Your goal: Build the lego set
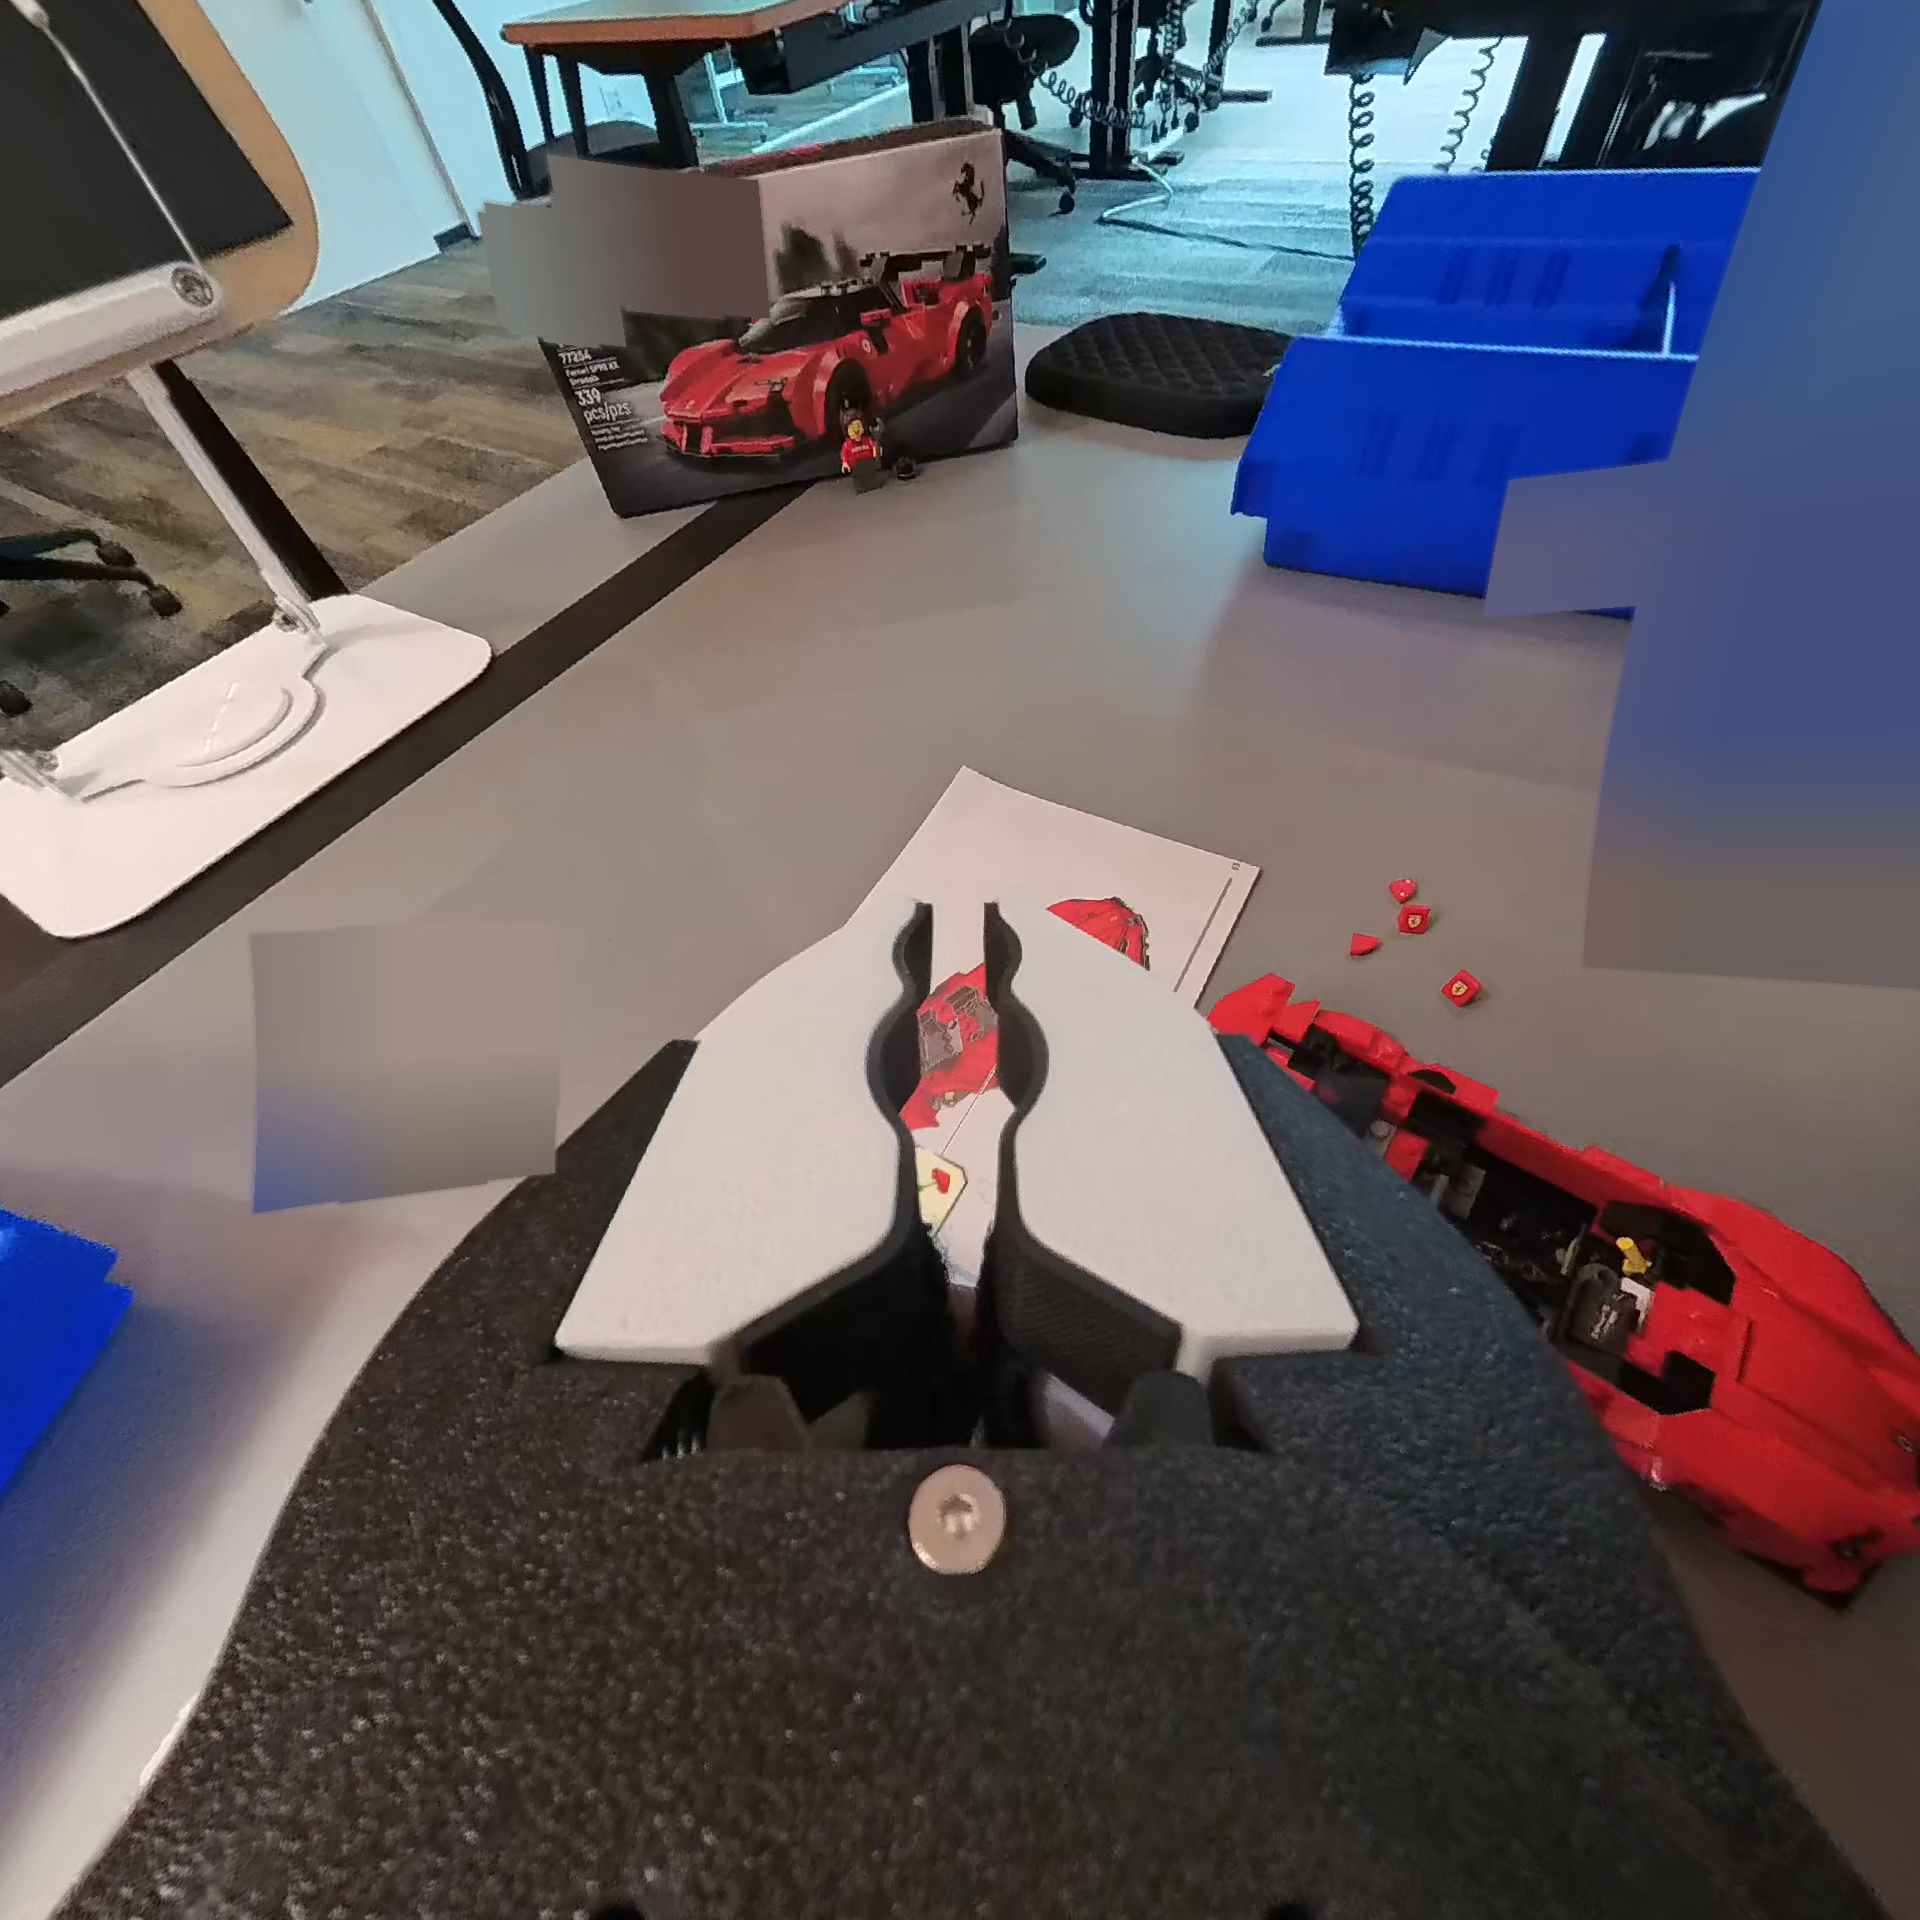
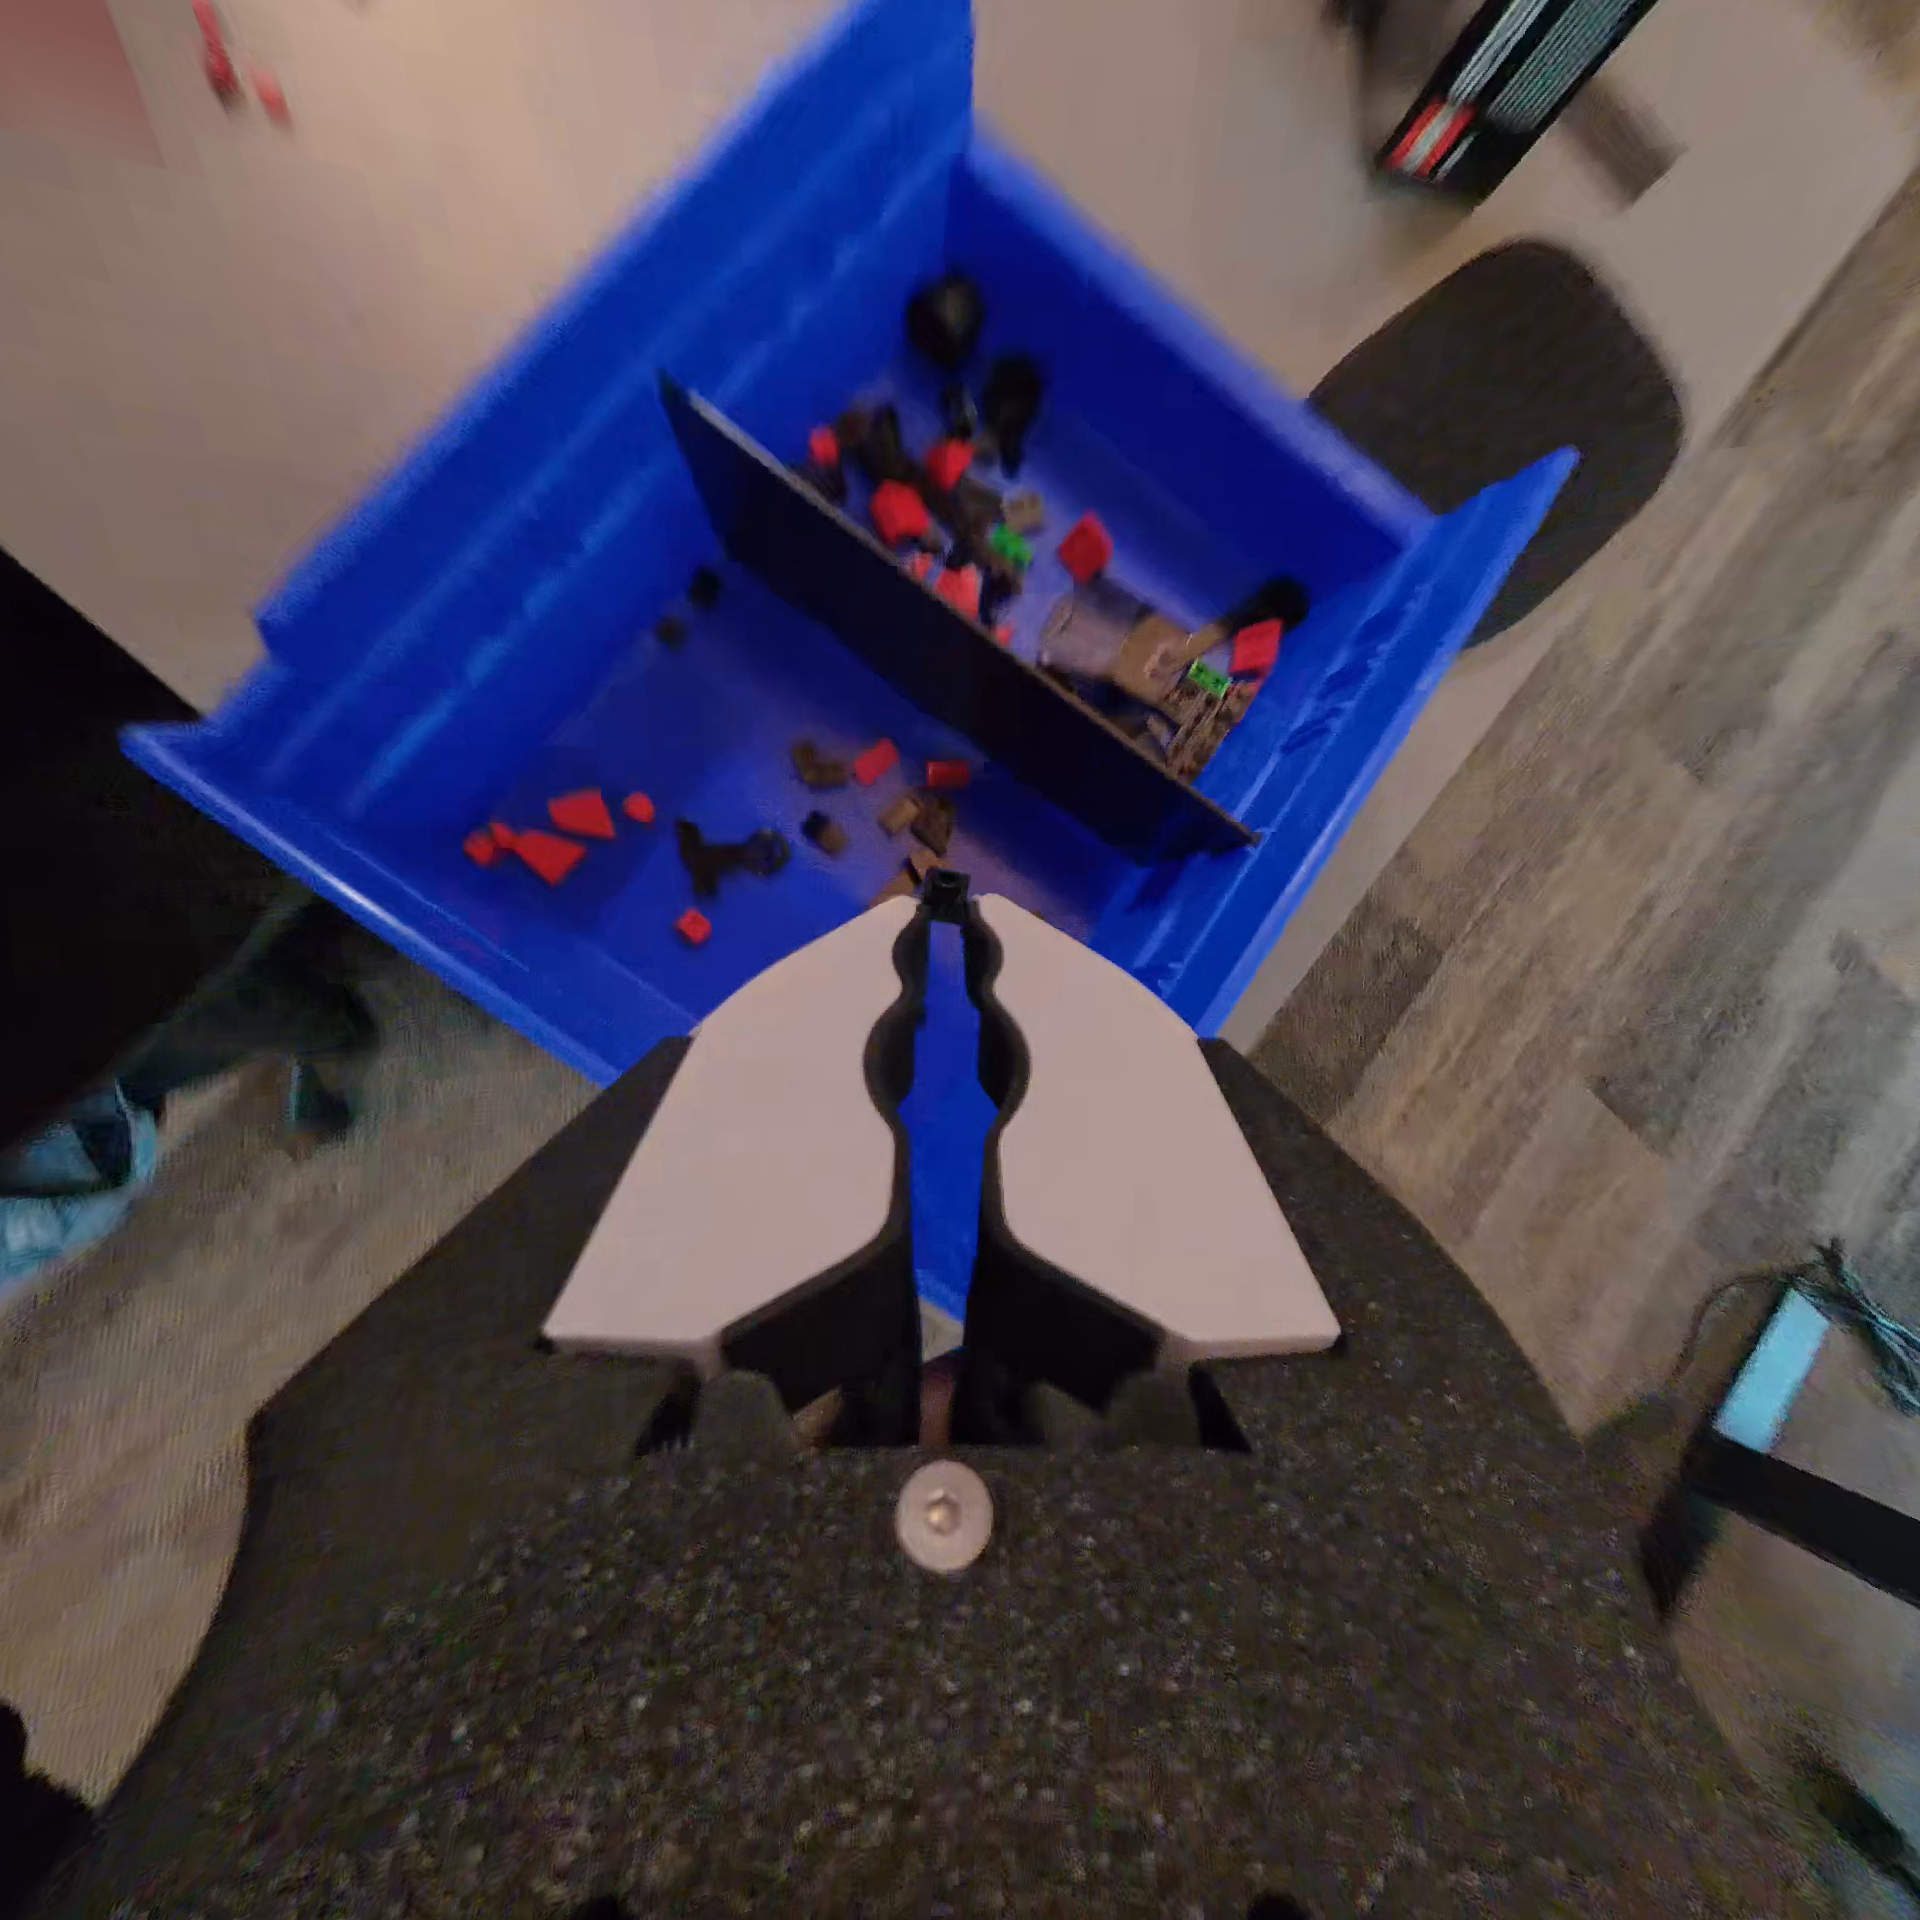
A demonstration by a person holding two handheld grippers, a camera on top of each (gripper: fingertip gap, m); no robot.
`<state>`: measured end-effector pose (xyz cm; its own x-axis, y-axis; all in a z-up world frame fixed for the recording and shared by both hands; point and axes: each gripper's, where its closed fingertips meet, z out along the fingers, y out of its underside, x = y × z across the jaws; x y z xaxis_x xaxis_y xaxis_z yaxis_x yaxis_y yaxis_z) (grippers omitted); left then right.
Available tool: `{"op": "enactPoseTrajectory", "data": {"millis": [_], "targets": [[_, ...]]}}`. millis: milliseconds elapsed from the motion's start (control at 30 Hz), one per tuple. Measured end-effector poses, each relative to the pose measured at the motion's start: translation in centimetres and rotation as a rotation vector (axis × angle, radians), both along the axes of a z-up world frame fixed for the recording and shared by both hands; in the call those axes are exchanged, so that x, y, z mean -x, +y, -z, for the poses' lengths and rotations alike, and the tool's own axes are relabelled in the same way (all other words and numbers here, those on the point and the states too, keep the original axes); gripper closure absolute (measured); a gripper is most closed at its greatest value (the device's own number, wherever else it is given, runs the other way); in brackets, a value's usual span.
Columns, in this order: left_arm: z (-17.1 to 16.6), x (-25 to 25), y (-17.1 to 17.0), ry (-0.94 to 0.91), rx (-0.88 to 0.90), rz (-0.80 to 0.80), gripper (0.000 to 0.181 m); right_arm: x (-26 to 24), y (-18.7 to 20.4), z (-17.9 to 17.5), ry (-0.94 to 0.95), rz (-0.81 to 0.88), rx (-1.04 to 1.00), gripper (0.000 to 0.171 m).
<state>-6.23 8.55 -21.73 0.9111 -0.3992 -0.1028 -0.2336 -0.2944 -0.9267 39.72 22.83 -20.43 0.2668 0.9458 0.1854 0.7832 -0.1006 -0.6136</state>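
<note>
In the left wrist view a half-built red lego car (image 1: 1621,1288) lies on the grey table to the right of my left gripper (image 1: 958,920). That gripper hovers over an instruction sheet (image 1: 1101,883), its jaws a narrow gap apart and empty. Several small red pieces (image 1: 1413,920) lie beyond the car. In the right wrist view my right gripper (image 2: 943,902) is shut on a small black lego piece (image 2: 943,891) above a blue bin (image 2: 499,623) whose black divider (image 2: 935,655) splits loose red, black and tan pieces into two compartments.
The lego set box (image 1: 800,343) stands at the back of the table with a minifigure (image 1: 860,449) in front. A blue bin (image 1: 1475,384) sits at the right, a black pad (image 1: 1153,369) beside it, a white stand base (image 1: 239,727) at the left. About 50 centimetres separates my left fingertips from my right. The half-built red lego car (image 1: 1621,1288) is about 15 centimetres from my left fingertips and 45 centimetres from my right.
</note>
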Motion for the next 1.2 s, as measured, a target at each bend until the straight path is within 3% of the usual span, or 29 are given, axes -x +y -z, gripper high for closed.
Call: {"op": "enactPoseTrajectory", "data": {"millis": [467, 767, 1200], "targets": [[-1.5, -2.3, 2.8, 0.019, 0.055, 0.038, 0.172, 0.7, -6.8, -1.0, 0.603, 0.153, -0.065, 0.165], [-1.2, -3.1, 2.4, 0.052, 0.072, 0.037, 0.172, 0.0, -8.1, -0.1, 0.767, 0.203, -0.031, 0.165], [-1.8, -1.8, -0.1, 0.052, 0.022, 0.022, 0.172, 3.3, -9.4, -2.9, 0.929, 0.17, 0.043, 0.165]]}}
